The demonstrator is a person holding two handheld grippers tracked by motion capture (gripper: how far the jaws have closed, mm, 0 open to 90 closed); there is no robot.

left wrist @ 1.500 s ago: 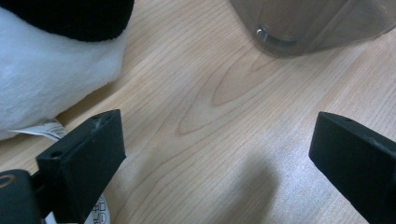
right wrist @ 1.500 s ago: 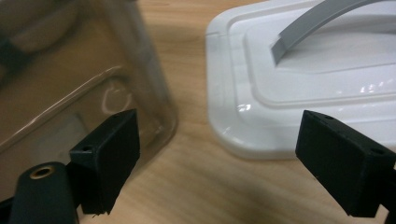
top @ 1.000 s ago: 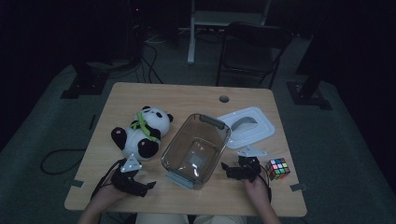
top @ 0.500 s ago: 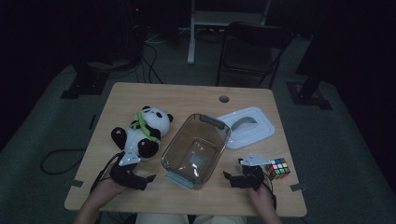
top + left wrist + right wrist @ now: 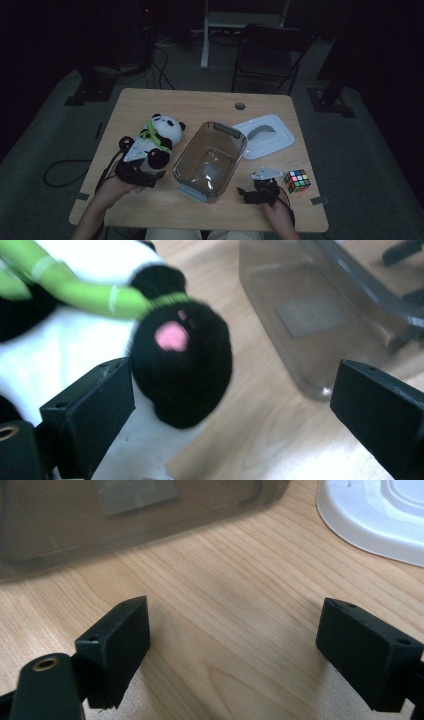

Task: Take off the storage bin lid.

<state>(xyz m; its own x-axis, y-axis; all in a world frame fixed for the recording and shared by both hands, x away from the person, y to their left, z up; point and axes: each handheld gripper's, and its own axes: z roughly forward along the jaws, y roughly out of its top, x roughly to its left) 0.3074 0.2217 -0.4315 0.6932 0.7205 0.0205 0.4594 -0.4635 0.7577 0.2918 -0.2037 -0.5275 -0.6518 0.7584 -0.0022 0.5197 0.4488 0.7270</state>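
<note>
From the high view, the left gripper [image 5: 142, 167] sits at the lower side of the panda plush [image 5: 154, 141], which lies on the wooden table [image 5: 200, 107] just left of the clear plastic bin [image 5: 210, 160]. The bin's white lid [image 5: 265, 135] lies off to its right, leaving it open to receive something. The right gripper [image 5: 255, 192] rests low on the table between the bin and a Rubik's cube [image 5: 296, 180].

In the left gripper view, the jaws stand wide apart around the panda's black paw [image 5: 182, 360], seemingly lined up to grasp it.

In the right gripper view, the jaws are spread over bare wood, holding nothing, probably waiting.
</note>
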